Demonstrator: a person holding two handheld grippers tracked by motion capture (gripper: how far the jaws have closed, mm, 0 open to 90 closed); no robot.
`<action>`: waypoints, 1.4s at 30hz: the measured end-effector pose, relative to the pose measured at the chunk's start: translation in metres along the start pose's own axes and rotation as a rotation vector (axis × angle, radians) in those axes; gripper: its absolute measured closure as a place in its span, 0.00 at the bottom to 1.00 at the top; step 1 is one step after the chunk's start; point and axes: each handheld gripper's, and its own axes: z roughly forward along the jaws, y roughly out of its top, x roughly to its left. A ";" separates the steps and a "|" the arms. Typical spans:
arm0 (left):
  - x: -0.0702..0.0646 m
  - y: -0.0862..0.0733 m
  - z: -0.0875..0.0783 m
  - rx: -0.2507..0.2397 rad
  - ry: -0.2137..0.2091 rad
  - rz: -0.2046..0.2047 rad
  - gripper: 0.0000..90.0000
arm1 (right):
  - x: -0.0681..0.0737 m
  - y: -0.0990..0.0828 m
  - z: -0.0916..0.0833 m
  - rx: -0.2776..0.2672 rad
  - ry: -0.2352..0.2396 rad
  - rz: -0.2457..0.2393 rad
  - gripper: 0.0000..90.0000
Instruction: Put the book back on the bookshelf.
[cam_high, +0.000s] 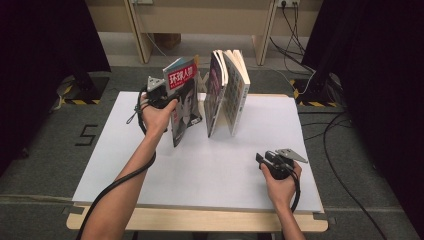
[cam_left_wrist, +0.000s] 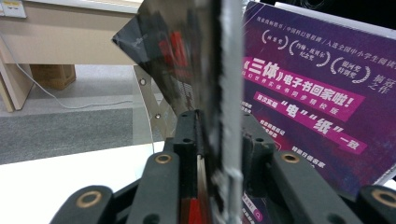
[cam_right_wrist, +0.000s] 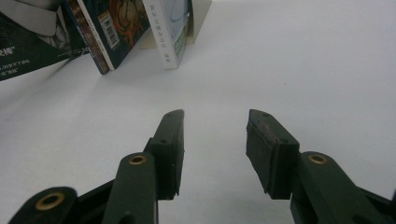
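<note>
The thin glossy magazine with the red title block (cam_high: 183, 100) stands on end at the white table's (cam_high: 200, 170) far-left, long axis near vertical, top tilting left. The left gripper (cam_high: 167, 97) seems clamped on its edge, forearm stretched forward. The right gripper (cam_high: 263, 161) rests open near the front.

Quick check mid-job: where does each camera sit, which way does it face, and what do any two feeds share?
High view: above the person's side, looking forward and down on the table; both forearms, left gripper, right gripper.
Left gripper view: along its jaws, which straddle the magazine.
Right gripper view: low over the table, toward the standing books; jaws open, nothing between.
Shared: high and left views both show the magazine.
</note>
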 end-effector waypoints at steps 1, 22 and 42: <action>0.000 0.000 0.000 0.000 0.000 0.000 0.80 | 0.000 0.000 0.000 0.000 0.000 0.000 0.64; -0.006 -0.002 -0.003 0.023 0.026 0.036 0.95 | 0.000 0.000 0.001 0.005 0.002 -0.002 0.64; -0.010 0.006 -0.005 -0.093 0.071 0.074 0.96 | 0.000 0.000 0.000 0.002 -0.004 -0.009 0.64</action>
